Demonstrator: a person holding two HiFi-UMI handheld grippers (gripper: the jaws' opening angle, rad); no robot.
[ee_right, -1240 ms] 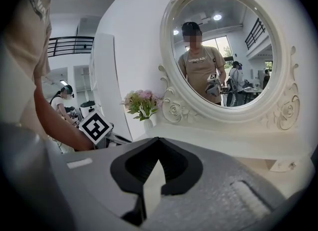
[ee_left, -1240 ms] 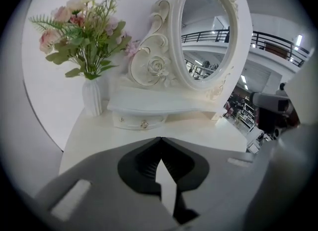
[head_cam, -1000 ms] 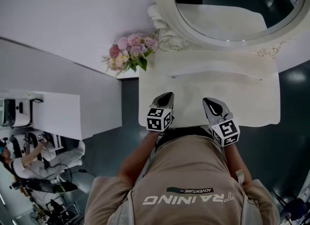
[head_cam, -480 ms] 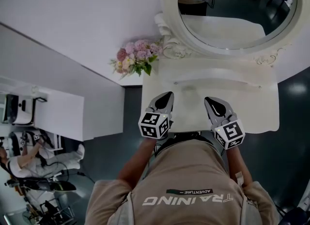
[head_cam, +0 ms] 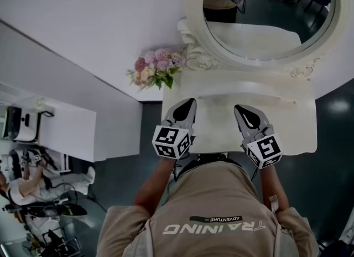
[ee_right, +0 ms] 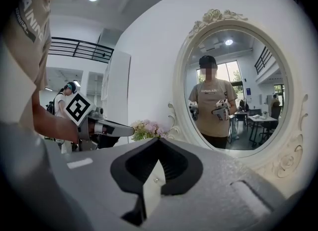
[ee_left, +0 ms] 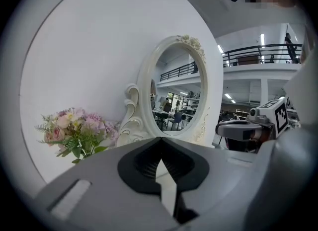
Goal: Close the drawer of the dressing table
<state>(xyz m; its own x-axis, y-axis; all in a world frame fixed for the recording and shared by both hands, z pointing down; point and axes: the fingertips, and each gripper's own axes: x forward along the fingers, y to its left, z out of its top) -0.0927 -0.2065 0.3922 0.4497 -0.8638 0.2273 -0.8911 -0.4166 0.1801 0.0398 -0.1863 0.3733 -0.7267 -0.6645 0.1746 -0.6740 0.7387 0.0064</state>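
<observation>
- The left gripper (head_cam: 185,105) is over the left half of the white dressing table (head_cam: 218,120). Its tips point toward the oval mirror (head_cam: 265,12), and its jaws are pressed together at the tips with nothing between them (its own view (ee_left: 159,139) shows only pale tabletop through the slit below the tips).
- The right gripper (head_cam: 243,111) is level with it over the right half of the table. Its jaws are likewise closed tip to tip on nothing (ee_right: 158,140).
- The two grippers are apart from each other, with a strip of bare tabletop between them.
- The drawer cannot be made out in any view. The table's near edge, just below the grippers in the head view, is covered by their marker cubes and the person's torso.
- A bunch of pink flowers (head_cam: 156,68) stands at the table's back left corner, beside the mirror frame and beyond the left gripper.
</observation>
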